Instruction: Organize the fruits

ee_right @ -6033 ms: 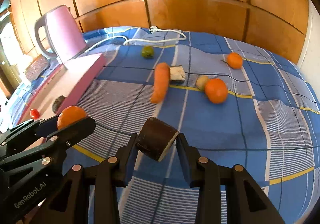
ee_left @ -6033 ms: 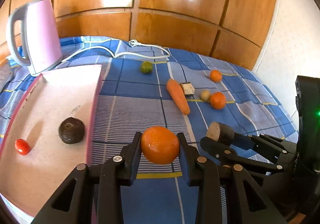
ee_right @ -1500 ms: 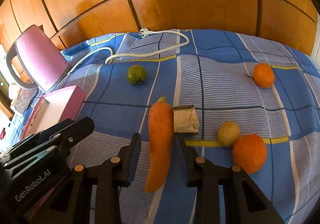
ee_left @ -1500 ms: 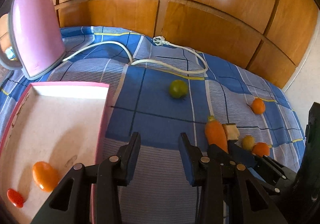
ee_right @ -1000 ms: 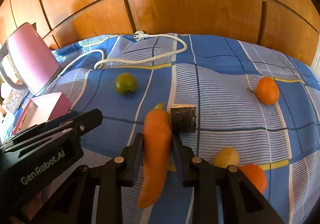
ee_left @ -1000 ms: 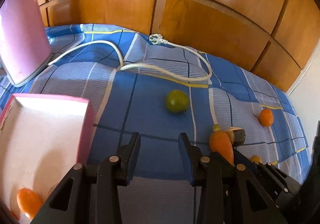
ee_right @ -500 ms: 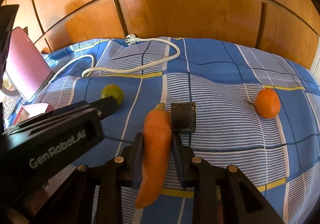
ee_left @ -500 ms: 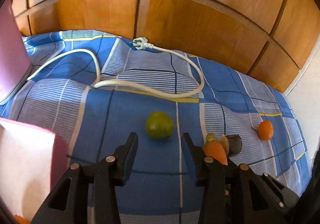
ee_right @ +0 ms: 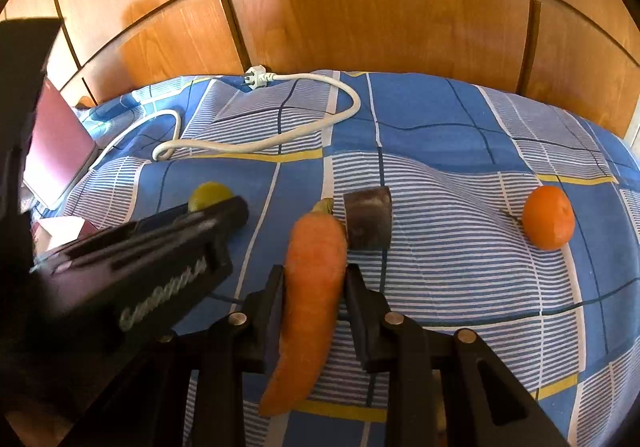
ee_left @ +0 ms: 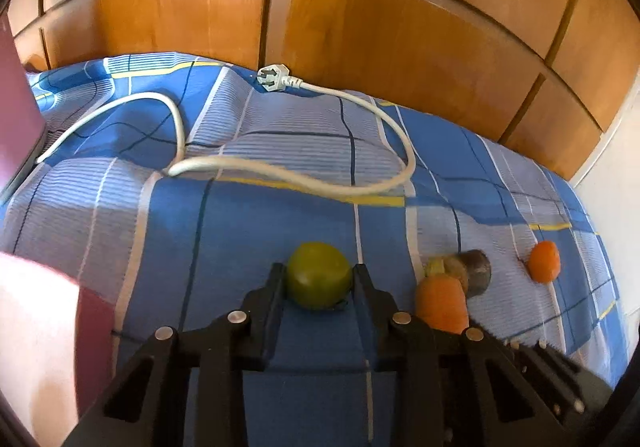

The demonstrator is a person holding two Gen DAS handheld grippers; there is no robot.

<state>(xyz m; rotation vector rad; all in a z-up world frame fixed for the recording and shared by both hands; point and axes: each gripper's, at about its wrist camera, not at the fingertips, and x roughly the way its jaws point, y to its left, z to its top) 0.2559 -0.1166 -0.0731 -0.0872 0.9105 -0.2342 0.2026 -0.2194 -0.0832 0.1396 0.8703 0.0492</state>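
Since half a second ago, our left gripper [ee_left: 319,279] has advanced so that the green fruit [ee_left: 319,275], then lying ahead of the fingertips, now sits between them; the jaws have just been closing, and both pads touch the fruit's sides while it rests on the blue checked cloth [ee_left: 248,231]. We hold the carrot [ee_right: 314,287] clamped in the right gripper [ee_right: 314,279], its leafy end pointing away and its thin tip hanging toward the camera between the two fingers. Just beside the carrot's top, on its right, lies a dark cut chunk [ee_right: 368,223], and well apart to the right an orange [ee_right: 548,223] rests on the cloth. In the right wrist view the left gripper's body crosses the lower left, hiding most of the green fruit. A white cable [ee_left: 304,177] with its plug [ee_left: 273,78] loops across the cloth beyond the fruit. A pink tray [ee_left: 94,315] shows at the left edge, and a pink kettle [ee_right: 56,151] stands farther left. Wooden panels [ee_left: 400,27] close the background.
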